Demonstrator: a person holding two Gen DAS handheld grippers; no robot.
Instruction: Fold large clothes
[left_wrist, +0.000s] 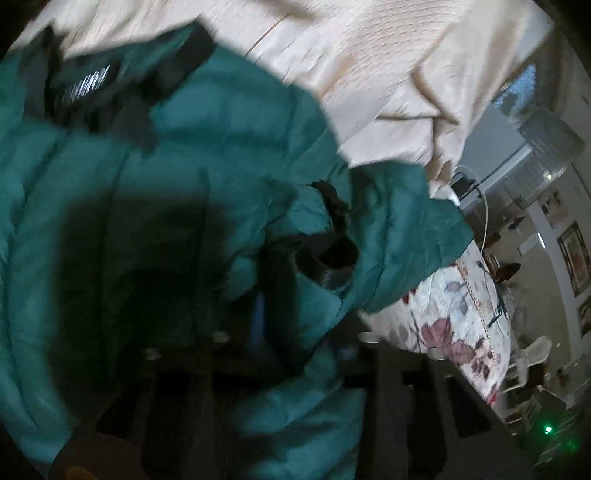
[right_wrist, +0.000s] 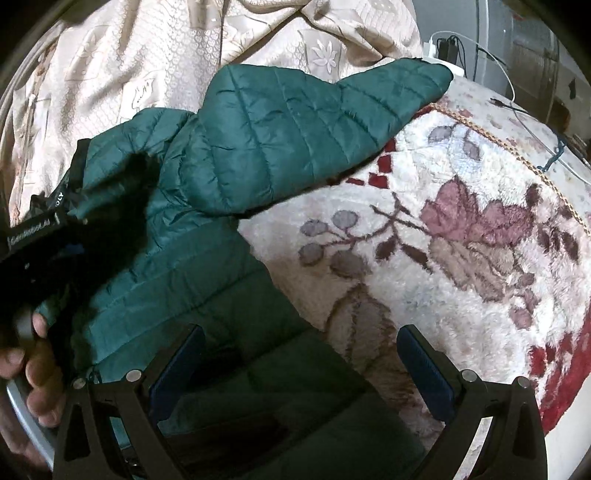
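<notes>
A teal quilted puffer jacket lies on a bed, its sleeve stretched toward the far right over a floral blanket. In the left wrist view the jacket fills the frame, blurred, with its black collar and label at the top left. My left gripper is buried in the jacket's dark folds near a black cuff; its fingers appear shut on the fabric. My right gripper is open, blue pads wide apart, above the jacket's lower part. The left hand and its gripper show at the left edge.
A cream patterned bedspread lies beyond the jacket. A white floral blanket with red border covers the right side. A charger and cables sit at the bed's far edge. Room furniture and pictures show at the right.
</notes>
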